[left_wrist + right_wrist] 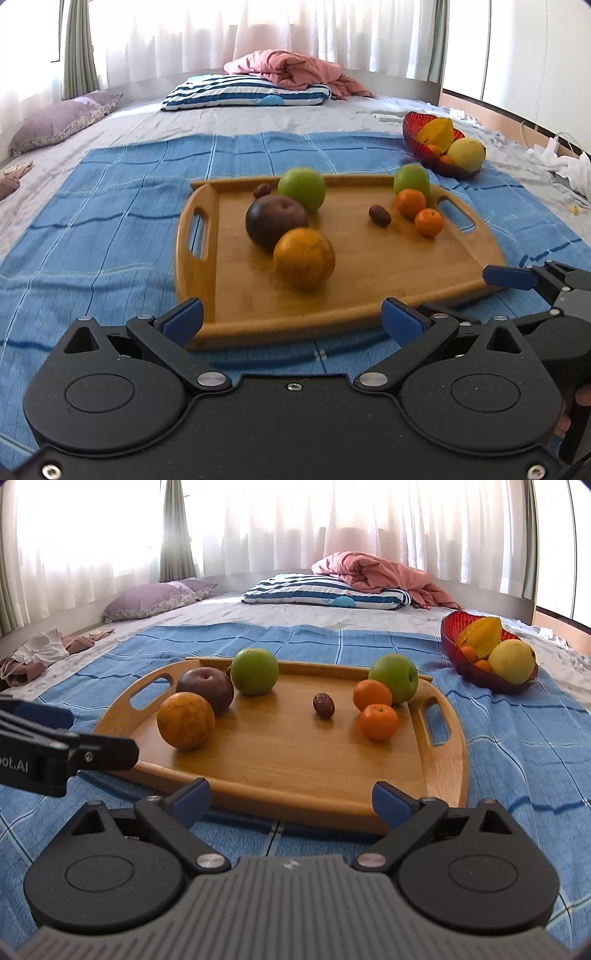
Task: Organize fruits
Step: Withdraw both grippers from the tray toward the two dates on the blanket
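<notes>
a: where's the fruit?

b: loose on the wooden tray (439, 775) on the blue cloth (517, 746), with more already in the red bowl (452, 642) off to the right.

a: and the grippers?

b: left gripper (291, 319) and right gripper (291, 799) both hang at the tray's near edge, fingers wide apart, nothing between them.

a: how would the big orange (185, 720) handle?

b: probably firm, round, likely to roll. i'd take it across the middle. the dates look small and light, and would need a narrow pinch.

a: count?

b: on the tray: two green apples (255, 671), one dark plum (207, 688), one big orange, two mandarins (379, 722), two dates (379, 215). in the bowl: a starfruit (484, 635), a yellow fruit (511, 661), some small oranges, too hidden to number.
</notes>
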Demonstrator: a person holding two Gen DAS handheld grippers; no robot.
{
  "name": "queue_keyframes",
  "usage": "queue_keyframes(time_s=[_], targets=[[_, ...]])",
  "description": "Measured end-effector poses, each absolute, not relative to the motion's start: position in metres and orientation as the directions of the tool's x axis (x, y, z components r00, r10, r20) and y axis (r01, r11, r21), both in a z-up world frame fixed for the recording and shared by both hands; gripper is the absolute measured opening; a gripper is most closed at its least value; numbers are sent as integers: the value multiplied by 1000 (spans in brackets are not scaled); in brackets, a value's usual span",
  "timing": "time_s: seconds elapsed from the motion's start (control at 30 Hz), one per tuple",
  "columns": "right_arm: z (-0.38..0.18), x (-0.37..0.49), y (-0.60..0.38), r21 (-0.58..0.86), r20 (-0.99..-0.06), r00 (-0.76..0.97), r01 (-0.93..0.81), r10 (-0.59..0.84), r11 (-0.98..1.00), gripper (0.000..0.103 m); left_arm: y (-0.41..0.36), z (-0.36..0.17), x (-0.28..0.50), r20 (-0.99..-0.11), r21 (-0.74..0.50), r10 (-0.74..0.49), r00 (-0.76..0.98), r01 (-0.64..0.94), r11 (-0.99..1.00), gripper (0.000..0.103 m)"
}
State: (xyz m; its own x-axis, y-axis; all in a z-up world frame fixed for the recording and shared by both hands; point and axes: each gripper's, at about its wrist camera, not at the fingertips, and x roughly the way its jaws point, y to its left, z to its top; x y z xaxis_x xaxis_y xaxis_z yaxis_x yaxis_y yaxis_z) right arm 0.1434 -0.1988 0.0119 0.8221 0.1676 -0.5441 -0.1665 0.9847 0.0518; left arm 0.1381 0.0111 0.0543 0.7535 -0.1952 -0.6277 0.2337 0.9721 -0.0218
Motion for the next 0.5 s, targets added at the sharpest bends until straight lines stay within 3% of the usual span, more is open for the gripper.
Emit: queue_keyframes(time_s=[0.5], targets=[[3, 113, -199, 75, -540, 822, -170, 183, 983, 101, 24, 38, 102, -634, 12, -172, 754, 231, 973, 103]])
